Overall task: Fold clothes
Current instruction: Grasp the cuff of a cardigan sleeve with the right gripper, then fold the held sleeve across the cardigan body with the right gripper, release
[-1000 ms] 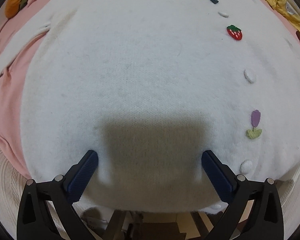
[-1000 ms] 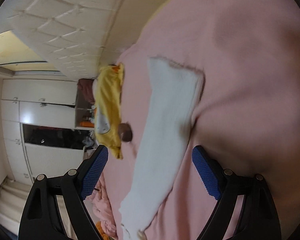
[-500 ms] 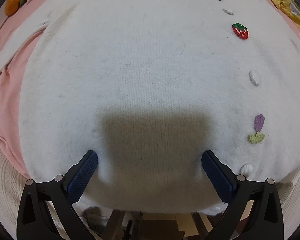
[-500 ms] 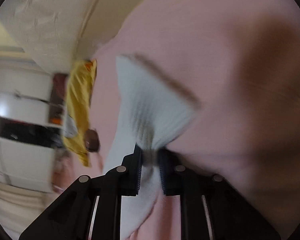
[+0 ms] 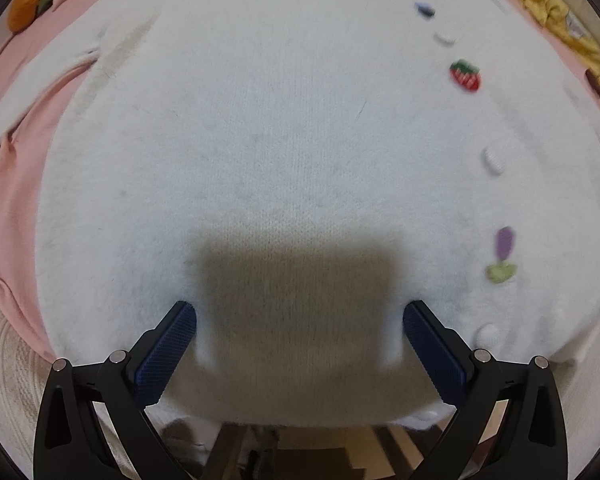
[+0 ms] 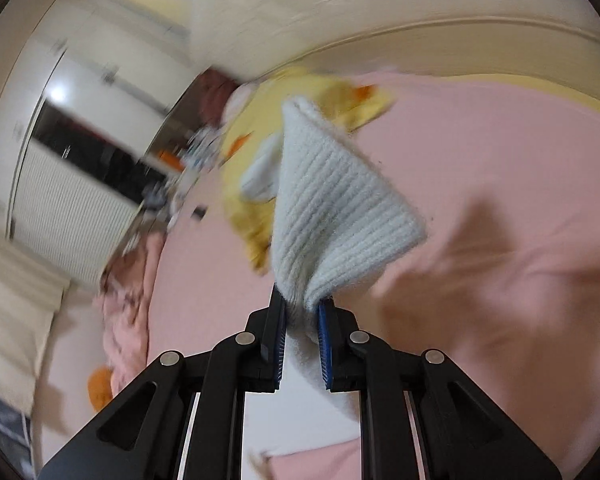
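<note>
A white knitted cardigan (image 5: pixel 280 140) lies flat on the pink sheet (image 5: pixel 8 200), with a strawberry patch (image 5: pixel 465 75), a tulip patch (image 5: pixel 503 254) and white buttons down its right side. My left gripper (image 5: pixel 300 320) points down over the cardigan's near hem, open, with nothing pinched between its blue pads. In the right wrist view the ribbed white sleeve cuff (image 6: pixel 340 208) is lifted off the sheet. My right gripper (image 6: pixel 302 308) is shut on it, pads pressing the knit from both sides, and its jaws are opening slightly.
A yellow garment (image 6: pixel 252 184) lies at the far side of the pink sheet (image 6: pixel 500 152), also seen as the yellow garment (image 5: pixel 548 4) at top right. An orange item (image 5: pixel 32 4) sits top left. White wardrobe doors (image 6: pixel 60 160) stand beyond. The bed's edge runs just below the hem.
My right gripper closed on the sleeve cuff, then lifted it off the sheet while rolling. The left gripper stayed open over the hem, hardly moving.
</note>
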The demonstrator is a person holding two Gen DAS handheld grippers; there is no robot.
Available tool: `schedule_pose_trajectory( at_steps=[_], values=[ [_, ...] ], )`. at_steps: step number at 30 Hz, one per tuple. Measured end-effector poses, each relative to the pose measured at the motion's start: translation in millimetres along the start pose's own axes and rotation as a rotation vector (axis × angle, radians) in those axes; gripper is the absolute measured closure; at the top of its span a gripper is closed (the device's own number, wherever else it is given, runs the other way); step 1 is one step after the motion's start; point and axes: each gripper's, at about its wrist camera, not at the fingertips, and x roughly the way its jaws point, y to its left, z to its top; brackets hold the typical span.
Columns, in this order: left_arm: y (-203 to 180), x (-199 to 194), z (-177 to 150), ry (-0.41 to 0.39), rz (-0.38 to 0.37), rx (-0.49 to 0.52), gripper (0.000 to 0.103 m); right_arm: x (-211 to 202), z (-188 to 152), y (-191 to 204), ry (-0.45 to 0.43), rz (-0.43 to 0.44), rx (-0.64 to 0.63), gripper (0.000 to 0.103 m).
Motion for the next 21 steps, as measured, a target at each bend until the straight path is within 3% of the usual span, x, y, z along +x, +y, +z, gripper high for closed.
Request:
schedule_pose_trajectory(
  at_steps=[4, 8, 10, 13, 15, 18, 21],
  values=[
    [19.0, -35.3, 0.5, -0.115, -0.266, -0.057, 0.0, 35.5, -35.9, 71.1, 0.08, 0.072, -0.077, 0.088],
    [53.1, -60.7, -10.8, -0.248, -0.392, -0.125, 0.0, 84.3, -87.9, 147.0, 0.176, 0.12, -0.156, 0.088],
    [73.6, -68.5, -3.0, -0.314, -0.409, -0.142, 0.0, 111.0, -112.8, 186.0, 0.222, 0.14, -0.2, 0.088],
    [125.5, -71.1, 18.9, -0.408, -0.355, -0.163, 0.0, 150.7, -154.1, 245.6, 0.292, 0.17, -0.272, 0.088],
    [149.2, -73.7, 15.8, -0.449, -0.337, -0.205, 0.0, 175.3, -189.3, 281.4, 0.347, 0.188, -0.311, 0.088],
    [164.9, -71.4, 14.4, -0.505, -0.421, -0.341, 0.0, 210.9, -248.8, 327.1, 0.435, 0.211, -0.357, 0.088],
    [184.7, -69.9, 10.1, -0.578, -0.413, -0.399, 0.0, 243.0, -306.8, 355.7, 0.514, 0.224, -0.382, 0.088]
  ],
)
